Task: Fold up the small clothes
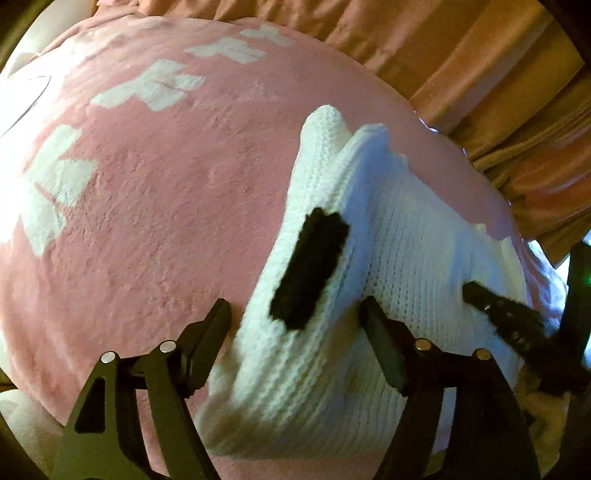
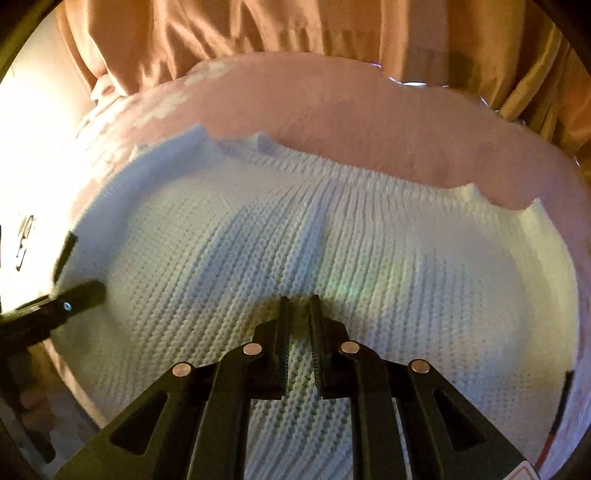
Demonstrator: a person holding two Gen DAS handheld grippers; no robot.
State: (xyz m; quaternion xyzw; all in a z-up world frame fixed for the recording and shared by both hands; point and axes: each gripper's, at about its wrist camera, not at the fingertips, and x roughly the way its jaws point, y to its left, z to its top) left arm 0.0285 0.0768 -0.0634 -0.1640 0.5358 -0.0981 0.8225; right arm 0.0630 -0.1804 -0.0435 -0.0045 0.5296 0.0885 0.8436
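Note:
A white knitted garment (image 1: 399, 229) with a black fuzzy patch (image 1: 310, 273) lies on a pink fleece blanket (image 1: 166, 184). A raised fold of it runs between the fingers of my left gripper (image 1: 295, 325), which is open around it. My right gripper (image 2: 299, 306) is shut on a pinch of the same white knit (image 2: 295, 229), which fills the right wrist view. The right gripper also shows at the right edge of the left wrist view (image 1: 480, 299). The left gripper shows at the left edge of the right wrist view (image 2: 74, 273).
The pink blanket (image 2: 351, 122) carries white blocky markings (image 1: 147, 88). Orange-pink curtains (image 1: 498, 74) hang behind the bed, also in the right wrist view (image 2: 258, 33). A bright lit area glares at the far left (image 1: 14, 110).

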